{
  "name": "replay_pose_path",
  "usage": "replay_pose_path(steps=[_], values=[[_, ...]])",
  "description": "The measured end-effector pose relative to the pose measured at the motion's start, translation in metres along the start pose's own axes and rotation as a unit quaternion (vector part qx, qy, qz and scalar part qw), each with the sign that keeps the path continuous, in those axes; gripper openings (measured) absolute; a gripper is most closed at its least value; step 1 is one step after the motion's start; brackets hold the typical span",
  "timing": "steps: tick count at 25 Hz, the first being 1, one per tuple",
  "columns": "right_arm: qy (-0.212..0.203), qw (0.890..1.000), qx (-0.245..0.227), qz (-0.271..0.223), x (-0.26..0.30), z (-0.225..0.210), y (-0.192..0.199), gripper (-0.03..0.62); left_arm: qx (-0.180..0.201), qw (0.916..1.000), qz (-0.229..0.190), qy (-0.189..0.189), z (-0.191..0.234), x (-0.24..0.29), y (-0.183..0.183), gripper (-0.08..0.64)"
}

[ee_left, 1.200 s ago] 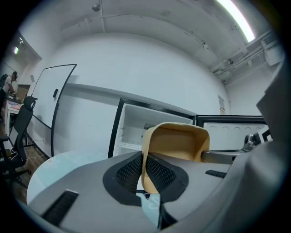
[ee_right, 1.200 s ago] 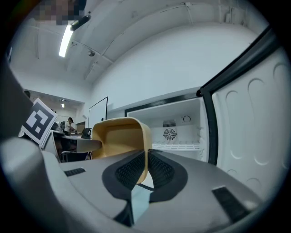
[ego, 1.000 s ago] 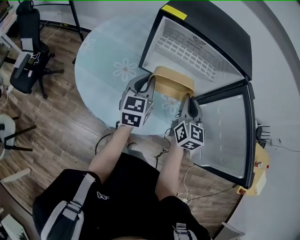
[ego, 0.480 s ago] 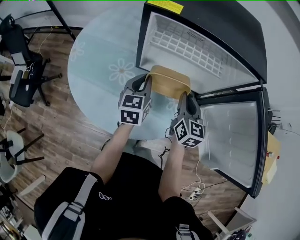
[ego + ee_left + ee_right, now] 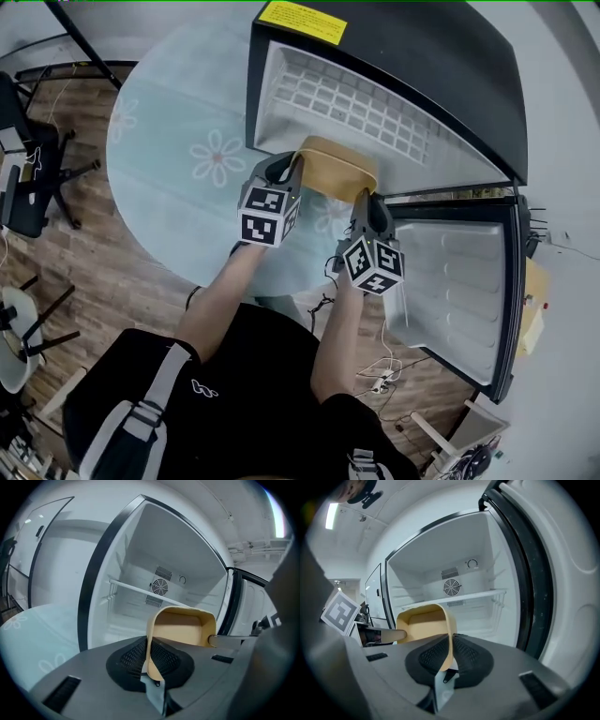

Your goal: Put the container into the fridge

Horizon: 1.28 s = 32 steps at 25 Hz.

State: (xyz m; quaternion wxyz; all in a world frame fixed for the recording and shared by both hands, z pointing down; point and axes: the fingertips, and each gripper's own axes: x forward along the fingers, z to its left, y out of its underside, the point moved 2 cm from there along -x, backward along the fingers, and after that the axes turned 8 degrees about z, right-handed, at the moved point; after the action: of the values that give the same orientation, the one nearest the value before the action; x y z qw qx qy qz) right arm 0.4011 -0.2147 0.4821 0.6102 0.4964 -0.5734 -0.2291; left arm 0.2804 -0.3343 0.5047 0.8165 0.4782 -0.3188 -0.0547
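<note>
Fridge (image 5: 422, 56) is at far right with its door (image 5: 450, 281) swung wide open toward near right. The cavity faces the person, with a wire shelf (image 5: 136, 588) running across it. Round glass desk (image 5: 169, 159) lies to the left of the fridge. Container (image 5: 337, 167), a tan open tub, hangs in the air right at the fridge mouth, over the desk's right edge; I judge it's not inside yet. Left claw (image 5: 149, 660) pinches the tub's left wall between its pads, and right claw (image 5: 449, 657) pinches the right wall the same way. Status: door open, carry about done. Left to do: push the tub past the frame, set it on the shelf or cavity floor, release both claws, back out.
</note>
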Motion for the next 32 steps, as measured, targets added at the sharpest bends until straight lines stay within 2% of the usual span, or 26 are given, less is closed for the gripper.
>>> replay_pose_path(steps=[6,11,21,24,26,28,29,32], values=[[-0.011,1.0,0.011,0.024,0.038,-0.007,0.009,0.028,0.011,0.9996,0.015,-0.022,0.019,0.027,0.005,0.021],[-0.015,0.999,0.018,0.049,0.066,-0.007,0.025,0.026,-0.026,0.9992,0.029,-0.011,0.04,0.045,0.015,0.032],[-0.016,0.998,0.04,0.053,0.093,-0.012,0.036,0.029,-0.066,0.9973,0.032,0.004,0.055,0.065,0.023,0.048],[-0.019,0.998,0.04,0.054,0.098,-0.01,0.037,0.061,-0.073,0.9967,0.032,0.011,0.057,0.068,0.024,0.053],[-0.021,0.998,0.04,0.052,0.101,-0.008,0.037,0.066,-0.077,0.9965,0.025,0.02,0.058,0.07,0.022,0.099],[-0.024,0.998,0.04,0.048,0.102,-0.006,0.035,0.116,-0.075,0.9967,0.017,0.027,0.058,0.07,0.018,0.157],[-0.025,0.998,0.04,0.045,0.102,-0.004,0.034,0.12,-0.073,0.9968,0.014,0.029,0.058,0.069,0.017,0.179],[-0.031,0.998,0.038,0.037,0.101,0.0,0.029,0.12,-0.068,0.9973,0.008,0.027,0.059,0.066,0.013,0.193]])
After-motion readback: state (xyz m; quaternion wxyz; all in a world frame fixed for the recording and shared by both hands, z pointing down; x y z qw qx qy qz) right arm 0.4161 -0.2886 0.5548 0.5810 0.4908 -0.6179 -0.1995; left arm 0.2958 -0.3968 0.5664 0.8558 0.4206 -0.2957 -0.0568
